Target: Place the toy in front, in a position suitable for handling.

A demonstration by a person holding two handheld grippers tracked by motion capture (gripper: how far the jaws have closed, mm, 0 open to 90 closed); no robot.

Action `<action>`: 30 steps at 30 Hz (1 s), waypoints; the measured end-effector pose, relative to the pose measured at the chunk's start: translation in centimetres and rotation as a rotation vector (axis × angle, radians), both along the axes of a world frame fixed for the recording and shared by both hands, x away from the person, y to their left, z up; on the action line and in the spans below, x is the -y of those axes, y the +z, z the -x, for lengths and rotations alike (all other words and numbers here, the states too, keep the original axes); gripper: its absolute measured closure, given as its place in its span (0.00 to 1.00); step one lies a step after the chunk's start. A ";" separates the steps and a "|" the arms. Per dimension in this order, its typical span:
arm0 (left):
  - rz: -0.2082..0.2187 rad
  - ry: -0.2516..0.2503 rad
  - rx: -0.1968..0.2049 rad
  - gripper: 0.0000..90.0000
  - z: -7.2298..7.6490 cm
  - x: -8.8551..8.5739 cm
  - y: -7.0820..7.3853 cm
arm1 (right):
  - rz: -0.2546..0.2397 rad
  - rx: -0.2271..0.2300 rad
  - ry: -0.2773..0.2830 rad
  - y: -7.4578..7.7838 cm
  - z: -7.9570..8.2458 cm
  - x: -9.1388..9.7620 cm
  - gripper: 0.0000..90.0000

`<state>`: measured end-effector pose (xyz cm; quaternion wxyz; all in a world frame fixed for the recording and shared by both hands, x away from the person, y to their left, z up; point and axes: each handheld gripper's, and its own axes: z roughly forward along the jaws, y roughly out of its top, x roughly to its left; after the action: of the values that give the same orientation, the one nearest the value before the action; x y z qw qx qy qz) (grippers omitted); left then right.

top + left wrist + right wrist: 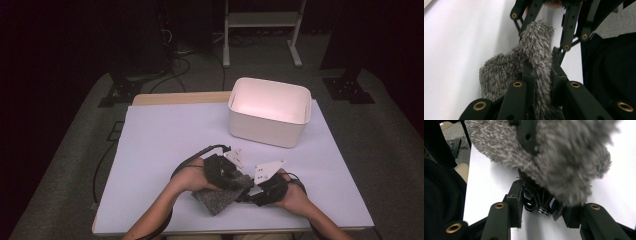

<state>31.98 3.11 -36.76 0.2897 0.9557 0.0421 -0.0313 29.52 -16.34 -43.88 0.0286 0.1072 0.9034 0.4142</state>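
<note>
The right tool (541, 205) gripped a small dark object (534, 200) under grey fuzzy fabric (564, 157), above the white worktop (491, 182).

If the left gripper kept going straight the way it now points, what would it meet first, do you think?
Probably the right gripper: in the left gripper view it faces the left gripper just beyond the grey fuzzy cloth clamped between the jaws. Depth is hard to judge.

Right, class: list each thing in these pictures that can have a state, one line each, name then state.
Grey fuzzy cloth: bunched, lifted partly off the table, pinched at both ends.
Left tongs: shut on the cloth.
Right tongs: closed on a dark shiny thing under the cloth; what it is I cannot tell.
White bin: upright, open-topped, empty.
</note>
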 end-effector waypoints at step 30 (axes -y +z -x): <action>0.025 0.016 -0.012 0.86 -0.2 -1.5 0.0 | 0.028 -0.010 0.007 0.3 -0.2 -0.3 0.63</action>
<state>32.18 4.57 -36.73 0.3018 0.9514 0.0512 -0.0351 29.76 -16.07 -43.59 0.0243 0.1058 0.9096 0.4012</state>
